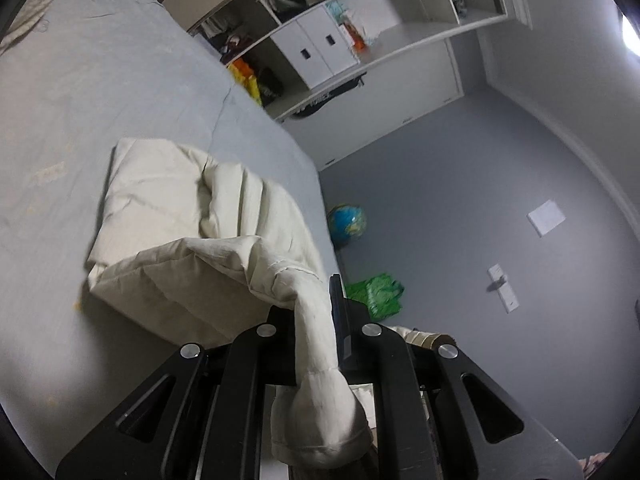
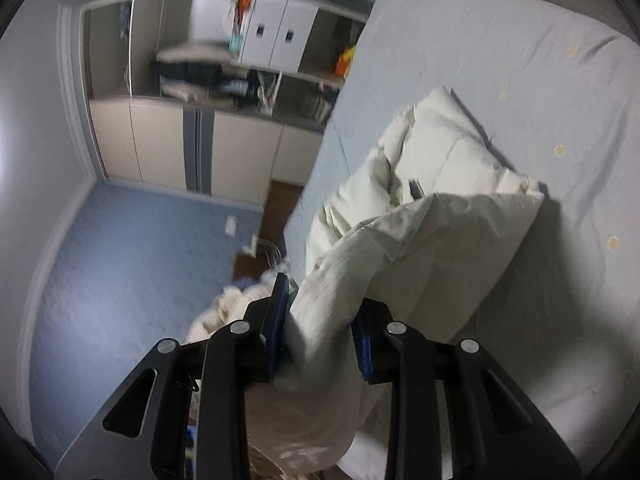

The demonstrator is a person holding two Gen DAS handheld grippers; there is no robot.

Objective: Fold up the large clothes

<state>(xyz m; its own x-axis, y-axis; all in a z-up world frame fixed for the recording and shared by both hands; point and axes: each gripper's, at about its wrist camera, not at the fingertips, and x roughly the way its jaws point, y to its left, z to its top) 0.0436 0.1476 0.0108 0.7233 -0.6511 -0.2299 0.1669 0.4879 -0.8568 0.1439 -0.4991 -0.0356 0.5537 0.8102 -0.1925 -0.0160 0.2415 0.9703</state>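
A large cream garment (image 1: pixel 180 208) lies partly folded on the light grey bed (image 1: pixel 80 92). My left gripper (image 1: pixel 316 320) is shut on one end of it, and a hemmed end hangs back between the fingers. My right gripper (image 2: pixel 320 320) is shut on another bunched part of the cream garment (image 2: pixel 432 184), lifted above the bed (image 2: pixel 540 60) near its edge. The cloth stretches from both grippers down to the folded bulk on the bed.
An open wardrobe (image 1: pixel 320 40) with shelves of clothes stands beyond the bed. A globe (image 1: pixel 347 221) and a green bag (image 1: pixel 376 294) are by the grey wall. In the right wrist view, blue floor (image 2: pixel 132 264) and a cloth pile (image 2: pixel 224 308) lie beside the bed.
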